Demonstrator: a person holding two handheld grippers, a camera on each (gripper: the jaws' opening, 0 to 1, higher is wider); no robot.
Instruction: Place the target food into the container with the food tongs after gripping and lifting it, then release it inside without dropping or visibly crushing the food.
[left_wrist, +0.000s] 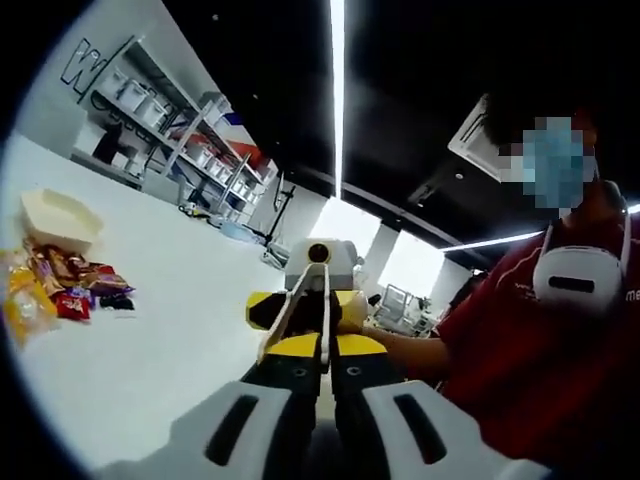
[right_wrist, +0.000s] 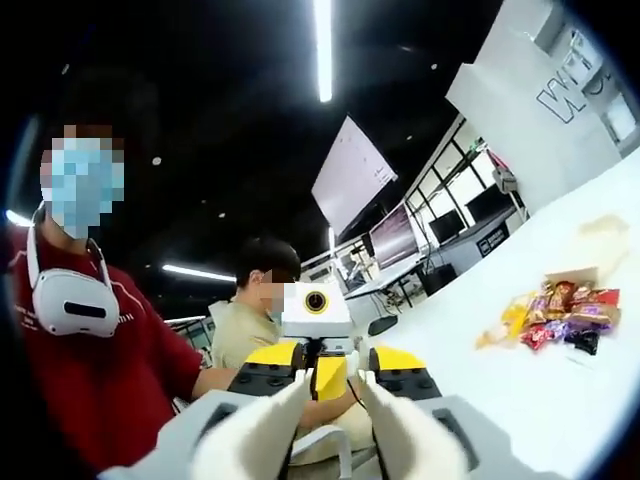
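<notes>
Both grippers are held up off the counter (left_wrist: 170, 330), tilted so the ceiling light strips fill the top of each view. They face each other.

Left gripper (left_wrist: 322, 345): in the left gripper view we see its grey-white fingers (left_wrist: 240, 425) rising from the bottom edge with only a narrow dark slit between them, so they look clenched, with nothing between them. A pale metal strip, likely the food tongs (left_wrist: 300, 310), runs forward from the fingers toward the right gripper; we can't tell whether it's held.

Right gripper (right_wrist: 330, 395): in the right gripper view its cream, rounded fingers (right_wrist: 262, 425) stand apart with a clear gap, released, holding nothing. Straight ahead is the left gripper's yellow-and-black body.

Target food: a loose pile of wrapped snacks (left_wrist: 65, 285) lying on the white counter, well away from both grippers. Wrappers are glossy and crinkled, in red, yellow, brown and purple. Individual items are too small to identify.

Container (left_wrist: 60, 218): shallow cream tray with flared walls, matte finish, sitting on the counter just beyond the snack pile, touching or nearly so. In the right gripper view it appears at far right, tilted by the camera roll.

A person in a red shirt (right_wrist: 110, 390) stands behind the grippers, white device around the neck. Shelving with bins (left_wrist: 190, 140) is against the far wall.
</notes>
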